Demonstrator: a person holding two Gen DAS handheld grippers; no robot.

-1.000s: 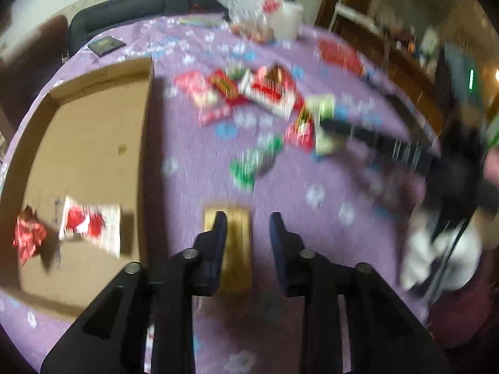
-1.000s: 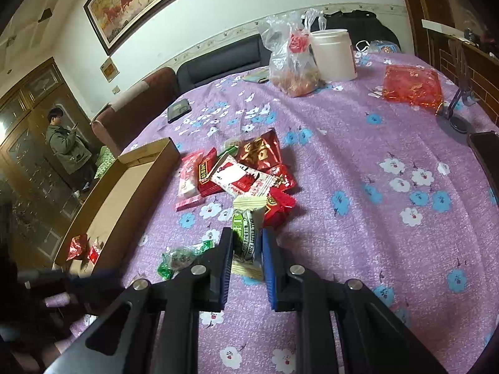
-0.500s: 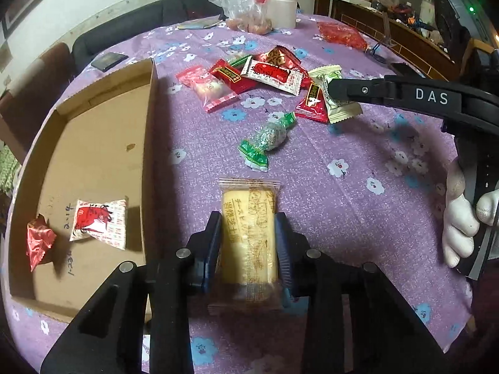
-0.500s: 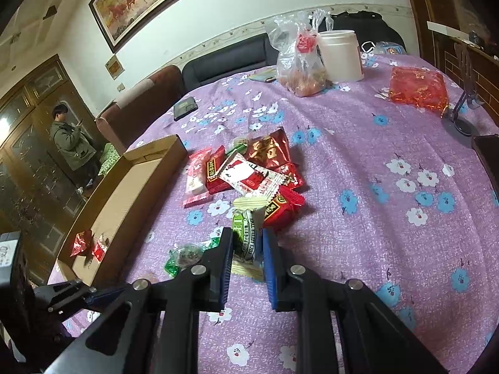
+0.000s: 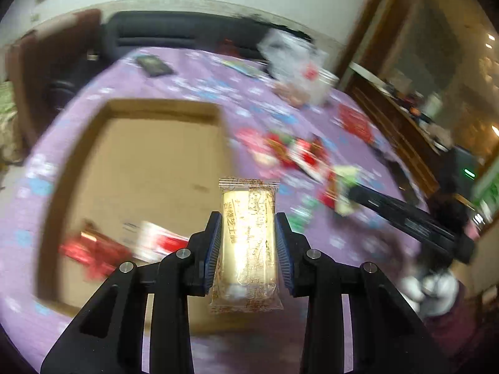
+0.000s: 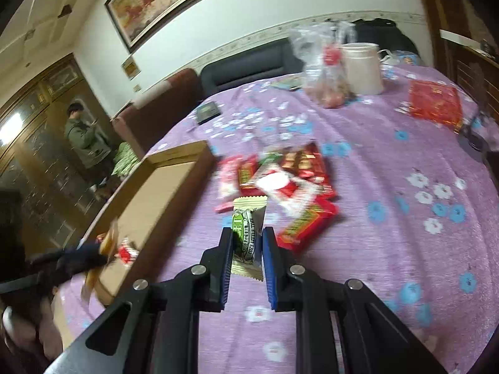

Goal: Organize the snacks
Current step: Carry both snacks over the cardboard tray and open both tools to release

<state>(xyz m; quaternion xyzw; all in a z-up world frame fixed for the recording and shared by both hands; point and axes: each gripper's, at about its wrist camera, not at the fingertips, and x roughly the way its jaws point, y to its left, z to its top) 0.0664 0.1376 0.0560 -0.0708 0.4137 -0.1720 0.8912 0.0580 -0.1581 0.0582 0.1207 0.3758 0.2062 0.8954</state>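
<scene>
While the left claw gripped a yellow cake packet lengthwise between its blue pads, the packet hung clear of the table, at the near right edge of the cardboard box, which held two red-and-white wrappers. The right claw was clenched on a green-and-white candy bar, raised above the purple flowered cloth just before the pile of red snack packs.

Yellow cake packet upright, green-white candy (both lifted), cardboard tray beside
</scene>
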